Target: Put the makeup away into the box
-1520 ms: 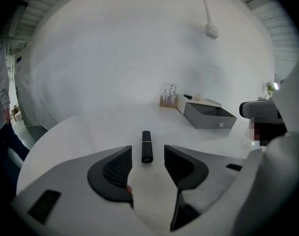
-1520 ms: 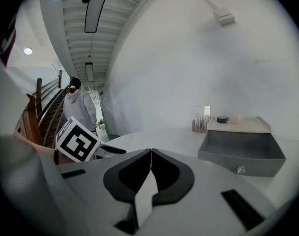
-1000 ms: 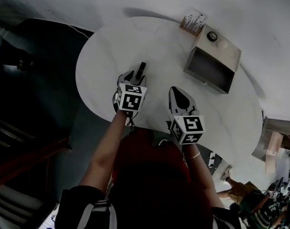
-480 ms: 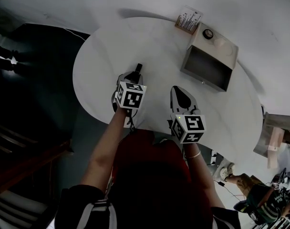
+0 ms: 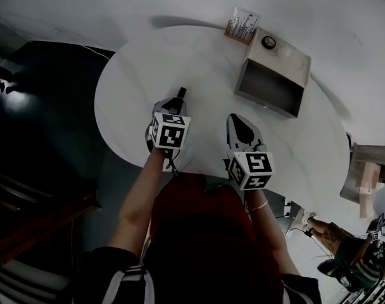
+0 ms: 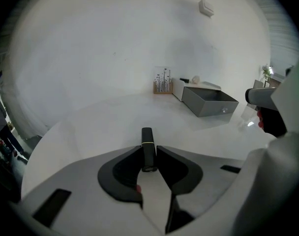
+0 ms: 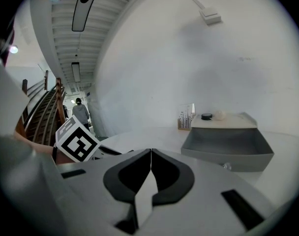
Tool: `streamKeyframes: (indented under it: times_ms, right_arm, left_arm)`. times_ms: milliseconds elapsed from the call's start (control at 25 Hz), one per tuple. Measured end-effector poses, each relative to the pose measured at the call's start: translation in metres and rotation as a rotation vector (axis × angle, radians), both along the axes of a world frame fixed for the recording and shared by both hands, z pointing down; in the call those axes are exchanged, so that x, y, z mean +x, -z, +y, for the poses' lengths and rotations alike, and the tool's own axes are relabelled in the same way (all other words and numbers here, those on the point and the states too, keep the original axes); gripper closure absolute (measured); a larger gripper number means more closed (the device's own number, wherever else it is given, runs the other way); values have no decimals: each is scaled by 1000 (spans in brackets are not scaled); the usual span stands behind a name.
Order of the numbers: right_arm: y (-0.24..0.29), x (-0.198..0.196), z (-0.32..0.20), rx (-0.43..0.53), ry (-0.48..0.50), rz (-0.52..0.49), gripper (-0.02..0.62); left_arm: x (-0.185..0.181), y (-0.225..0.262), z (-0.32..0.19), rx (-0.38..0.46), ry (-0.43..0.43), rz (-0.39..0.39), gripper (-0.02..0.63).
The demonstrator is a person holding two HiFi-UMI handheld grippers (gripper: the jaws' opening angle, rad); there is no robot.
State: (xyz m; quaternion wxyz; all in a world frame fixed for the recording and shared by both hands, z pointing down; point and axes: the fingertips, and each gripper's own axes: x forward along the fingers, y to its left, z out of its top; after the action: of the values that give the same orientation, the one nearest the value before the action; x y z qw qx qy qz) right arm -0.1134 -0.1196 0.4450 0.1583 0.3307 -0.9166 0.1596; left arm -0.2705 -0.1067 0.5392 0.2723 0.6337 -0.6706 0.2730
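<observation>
Makeup tube (image 6: 148, 146): we see a slim black stick with a thin yellow band near its far end, lying lengthwise between the jaws of the left gripper (image 6: 149, 152). Both pads press against its sides, so we read this gripper as clamped on the tube. Its jaws have just been closing, with the tube between them. In the head view the makeup tube (image 5: 180, 94) projects from the left gripper (image 5: 176, 101) a little left of the frame centre. It points toward the top of the frame, over the white round table (image 5: 142, 62). We cannot tell whether its far end touches the tabletop.

Right gripper (image 7: 150, 154): we see its jaws pressed together along their full length, with nothing between them. In the head view the right gripper (image 5: 236, 120) sits just right of centre, beside the left gripper and apart from it.

Box (image 5: 278, 60): we find it in the upper right of the head view, at the table's far edge, well apart from the tube. Its grey drawer (image 7: 228, 159) stands out on the side facing the grippers, open at the top. On the flat pale top rest a black round item (image 5: 268, 42) and a pale round item (image 5: 285, 52). A small holder of thin sticks (image 5: 242, 25) stands just beside the box, at its upper-left side.
</observation>
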Motion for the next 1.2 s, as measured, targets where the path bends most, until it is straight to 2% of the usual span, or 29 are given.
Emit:
streamKeyframes:
  times_ms: [360,680,1200]
  right_arm:
    - [5,12,0,10,-59,-6,580]
    - [14,35,1,27,-143,-7,580]
    - [25,102,-9,51,-302,6,580]
  left_arm:
    - [22,50,-17,111,-110,0,495]
    - [57,99,-42,219,-236,-1,495]
    - [137,130,-82,266,-442,9,495]
